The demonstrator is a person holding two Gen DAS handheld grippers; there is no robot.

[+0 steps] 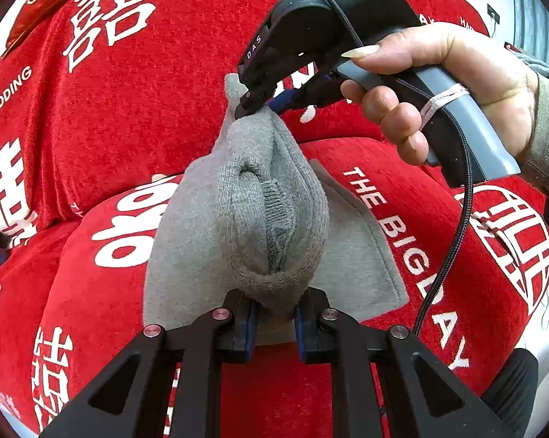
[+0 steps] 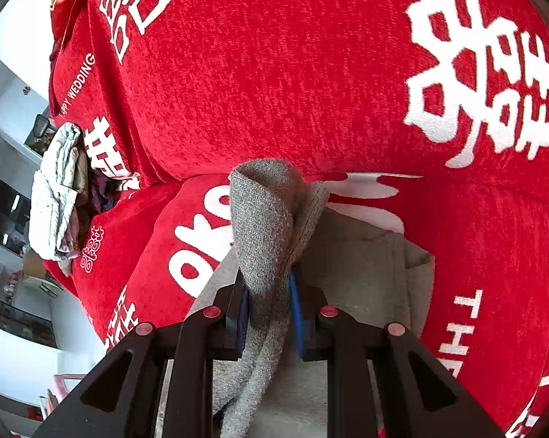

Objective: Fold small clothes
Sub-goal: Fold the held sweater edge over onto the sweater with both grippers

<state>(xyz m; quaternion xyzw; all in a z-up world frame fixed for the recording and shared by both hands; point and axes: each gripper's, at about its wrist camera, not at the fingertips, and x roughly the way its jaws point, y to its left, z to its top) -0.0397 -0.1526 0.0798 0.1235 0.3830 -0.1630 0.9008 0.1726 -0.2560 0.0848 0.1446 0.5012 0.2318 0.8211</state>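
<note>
A grey knit sock [image 1: 259,204] hangs stretched between both grippers above a red sofa cover. My left gripper [image 1: 273,323] is shut on its near end, the bunched knit pinched between the blue pads. In the left wrist view my right gripper [image 1: 259,107], held by a person's hand [image 1: 438,84], is shut on the far end. The right wrist view shows the same gripper [image 2: 269,310] clamping the sock [image 2: 263,219], whose cuff folds over ahead of the jaws. Beneath lies a flat grey garment [image 1: 351,252], seen again as the grey garment [image 2: 365,266] on the seat.
The red sofa cover [image 1: 146,116] with white lettering fills both views. A pile of light crumpled clothes [image 2: 57,197] sits at the sofa's left end. A black cable [image 1: 453,241] hangs from the right gripper's handle. Room furniture shows far left.
</note>
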